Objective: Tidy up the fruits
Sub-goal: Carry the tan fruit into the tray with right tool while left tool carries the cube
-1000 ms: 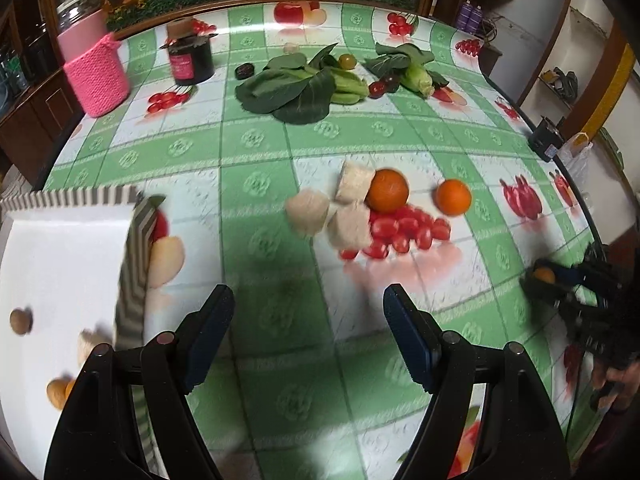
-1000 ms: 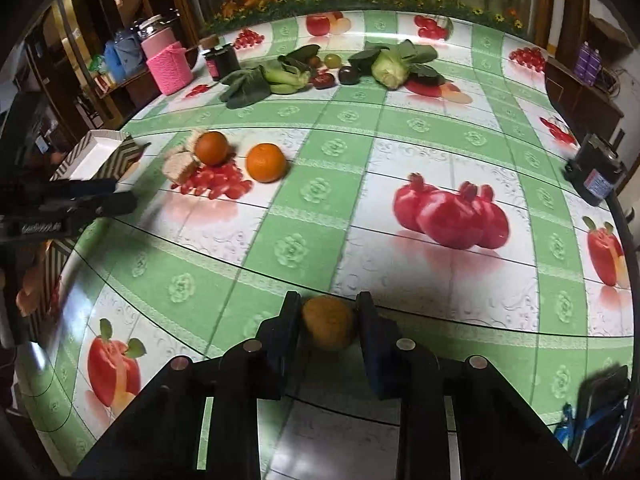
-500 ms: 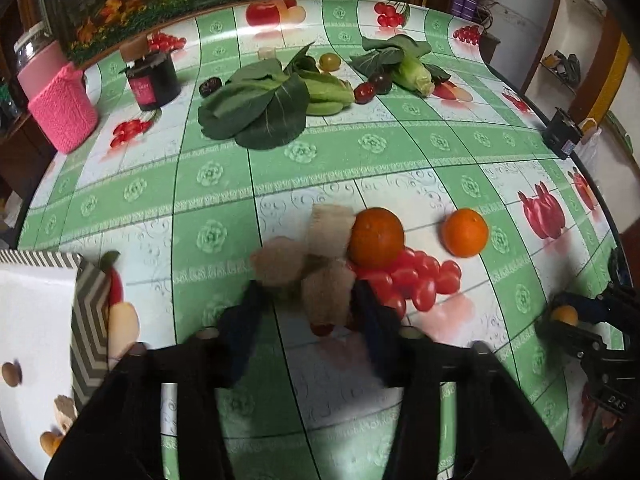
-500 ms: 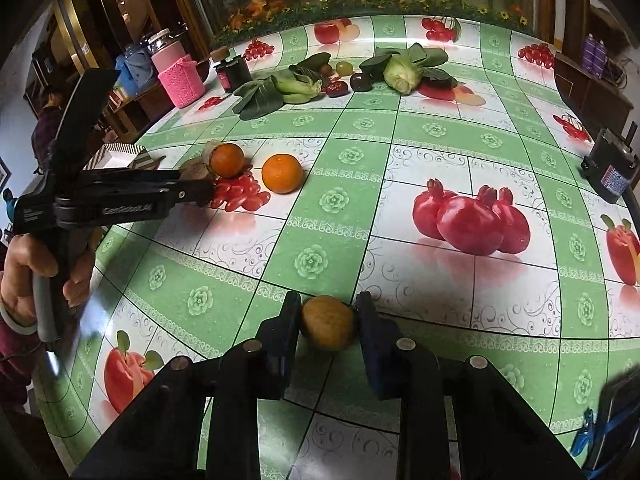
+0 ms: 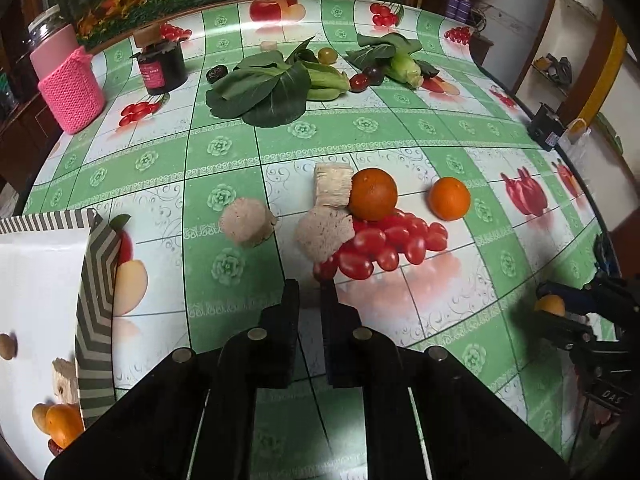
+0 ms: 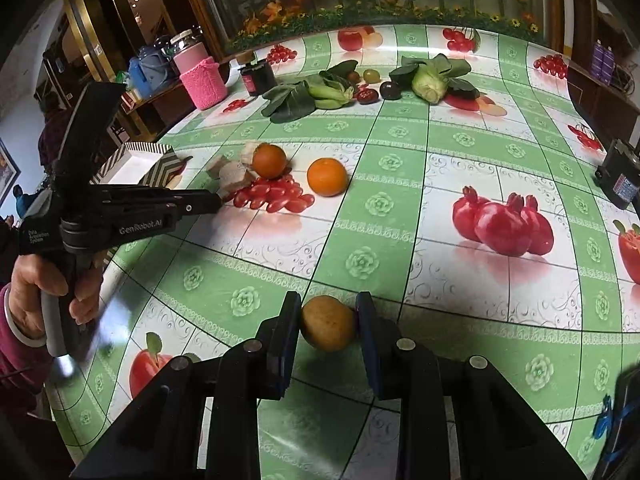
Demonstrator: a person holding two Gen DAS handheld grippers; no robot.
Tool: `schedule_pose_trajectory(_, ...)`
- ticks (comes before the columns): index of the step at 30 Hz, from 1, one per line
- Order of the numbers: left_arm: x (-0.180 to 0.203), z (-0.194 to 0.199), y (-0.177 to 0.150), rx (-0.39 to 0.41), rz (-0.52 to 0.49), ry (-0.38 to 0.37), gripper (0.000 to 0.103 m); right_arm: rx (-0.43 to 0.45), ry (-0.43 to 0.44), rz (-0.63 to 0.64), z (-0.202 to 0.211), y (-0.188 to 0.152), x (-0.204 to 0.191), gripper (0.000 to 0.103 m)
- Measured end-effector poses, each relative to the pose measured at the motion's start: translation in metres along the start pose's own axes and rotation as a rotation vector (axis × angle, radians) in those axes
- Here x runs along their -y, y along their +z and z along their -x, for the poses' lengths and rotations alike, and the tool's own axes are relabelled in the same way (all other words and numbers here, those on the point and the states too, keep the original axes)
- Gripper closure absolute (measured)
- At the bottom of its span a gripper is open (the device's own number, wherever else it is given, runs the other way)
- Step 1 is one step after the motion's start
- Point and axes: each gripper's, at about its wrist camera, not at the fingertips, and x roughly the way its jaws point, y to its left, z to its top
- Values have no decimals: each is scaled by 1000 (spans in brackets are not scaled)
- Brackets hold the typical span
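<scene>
My right gripper (image 6: pixel 328 301) is shut on a round yellow-brown fruit (image 6: pixel 326 324), held just above the tablecloth; the same fruit (image 5: pixel 552 305) shows at the right edge of the left wrist view. My left gripper (image 5: pixel 310 291) is shut with nothing between its fingers, low over the cloth just short of a beige chunk (image 5: pixel 324 232). Two oranges (image 5: pixel 374 194) (image 5: pixel 449 198) lie beyond it. At the left stands a white box with a striped rim (image 5: pixel 96 280), holding an orange (image 5: pixel 64 424) and other small pieces.
Two more beige chunks (image 5: pixel 248 222) (image 5: pixel 332 186) lie near the oranges. Leafy greens (image 5: pixel 264 88), small dark fruits, a dark jar (image 5: pixel 162 68) and a pink knitted cup (image 5: pixel 72 92) stand at the far side. The red fruits on the cloth are printed pictures. A hand (image 6: pixel 44 296) holds the left gripper.
The left gripper's jaws have gone from wide open to shut, empty, and it now faces the chunks and oranges. The right gripper has kept its hold on the fruit.
</scene>
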Motion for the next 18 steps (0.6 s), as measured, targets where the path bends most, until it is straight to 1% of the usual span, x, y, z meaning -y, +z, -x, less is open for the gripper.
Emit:
schedule_pose_trajectory(2,1,3,0,13,-7,-2,95,-5,-5,3,0,-1,-1,74)
schedule_pose_trajectory(3,1,5,1,16,-8,-1,92,-5,-5,2,0,-2,-1,74)
schedule_pose_trajectory(5,1,5,1,16,-4,-5,78,-9,-3,-1,0,-4,-1,74)
schedule_pose_trajectory(6,1,5,2,18,-3,-3,61,-13,-3,-3,-1,-5,0,74)
schedule_pose_trajectory(7,2,4,3,24,-4,4,48,-15,-3,-4,-1,-5,0,74)
schedule_pose_trajectory(8,3,3,3,30,-6,10,45,-16,-2,-4,-1,-6,1,74)
schedule_pose_trajectory(16,10,-19,19,14,-2,46,45,-11,10,-17,-2,-5,8,74)
schedule_pose_trajectory(18,12,-22,22,22,-10,58,45,-15,12,-17,-4,-5,9,74)
